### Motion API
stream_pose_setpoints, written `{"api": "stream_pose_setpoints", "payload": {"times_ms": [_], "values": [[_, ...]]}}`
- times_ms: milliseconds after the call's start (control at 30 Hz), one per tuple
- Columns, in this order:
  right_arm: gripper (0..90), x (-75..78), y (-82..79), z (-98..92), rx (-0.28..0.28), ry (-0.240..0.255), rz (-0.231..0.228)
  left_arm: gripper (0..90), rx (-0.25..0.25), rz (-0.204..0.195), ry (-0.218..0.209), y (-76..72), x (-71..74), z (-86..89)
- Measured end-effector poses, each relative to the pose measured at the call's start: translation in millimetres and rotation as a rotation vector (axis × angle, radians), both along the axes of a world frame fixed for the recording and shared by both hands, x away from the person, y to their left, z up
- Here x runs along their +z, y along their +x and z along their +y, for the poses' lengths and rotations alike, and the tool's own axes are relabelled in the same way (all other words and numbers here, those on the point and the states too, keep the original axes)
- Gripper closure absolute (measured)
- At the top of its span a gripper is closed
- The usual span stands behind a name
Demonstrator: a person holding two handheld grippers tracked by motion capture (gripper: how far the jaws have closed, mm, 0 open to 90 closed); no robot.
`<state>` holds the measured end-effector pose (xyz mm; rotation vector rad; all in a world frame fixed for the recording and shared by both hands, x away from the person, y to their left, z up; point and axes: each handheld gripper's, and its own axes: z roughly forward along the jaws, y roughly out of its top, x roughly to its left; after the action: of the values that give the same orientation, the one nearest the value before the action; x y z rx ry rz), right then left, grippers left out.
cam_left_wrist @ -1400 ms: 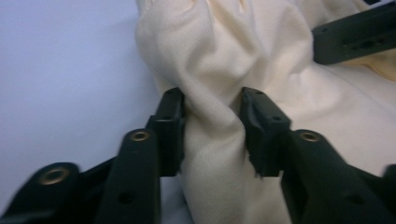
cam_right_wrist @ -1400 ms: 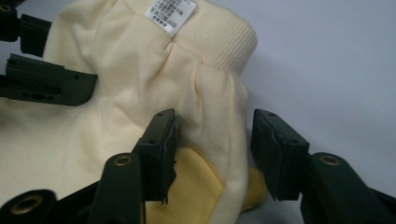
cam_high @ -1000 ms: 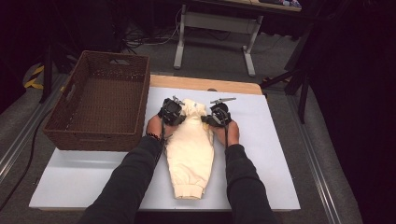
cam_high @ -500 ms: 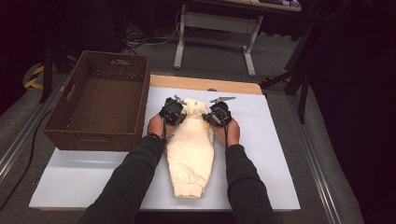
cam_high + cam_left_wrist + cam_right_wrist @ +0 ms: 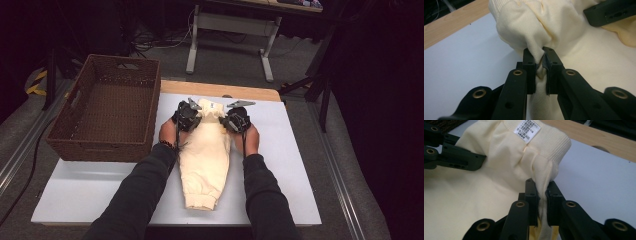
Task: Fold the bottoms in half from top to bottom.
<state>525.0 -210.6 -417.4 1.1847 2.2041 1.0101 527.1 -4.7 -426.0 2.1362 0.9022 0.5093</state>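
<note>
The cream sweatpants (image 5: 205,155) lie folded on the white table (image 5: 295,165), long axis running from the person outward, cuffs nearest the person, waistband far. The left gripper (image 5: 539,61) and right gripper (image 5: 542,187) are each clenched on a fold of fabric near the waistband, beside the wicker basket (image 5: 107,117).

garment (image 5: 205,160) on board (image 5: 295,150) centre | basket (image 5: 107,112) left, beside | desk (image 5: 235,22) behind
</note>
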Motion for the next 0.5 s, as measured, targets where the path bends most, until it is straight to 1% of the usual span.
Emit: {"api": "stream_pose_setpoints", "payload": {"times_ms": [33,100,133,300,333,400,467,500], "values": [[82.6,1.0,-0.3,0.0,0.0,0.0,-0.005,81.7,-0.001,-0.008,-0.009,-0.1,1.7,0.0],[82.6,4.2,-1.7,0.2,-0.005,-0.003,-0.032,81.7,0.0,-0.029,-0.003,-0.2,7.1,-0.4],[82.6,5.7,-2.2,0.4,-0.007,-0.005,-0.046,81.7,-0.004,-0.029,0.001,-0.3,9.1,-0.6],[82.6,14.8,-5.9,2.1,-0.011,-0.015,-0.111,81.7,-0.001,-0.076,0.0,-1.6,20.2,0.1],[82.6,16.4,-6.3,2.3,-0.011,-0.016,-0.118,81.7,0.001,-0.077,-0.002,-2.1,22.0,-0.2],[82.6,21.0,-7.1,2.8,-0.009,-0.023,-0.135,81.7,0.0,-0.105,0.0,-2.9,25.8,0.3],[82.6,24.9,-8.0,3.1,-0.008,-0.024,-0.15,81.7,0.001,-0.11,-0.003,-4.5,28.5,0.4],[82.6,26.1,-8.3,3.3,-0.008,-0.025,-0.154,81.8,-0.002,-0.12,-0.002,-5.2,29.9,0.9]]}}
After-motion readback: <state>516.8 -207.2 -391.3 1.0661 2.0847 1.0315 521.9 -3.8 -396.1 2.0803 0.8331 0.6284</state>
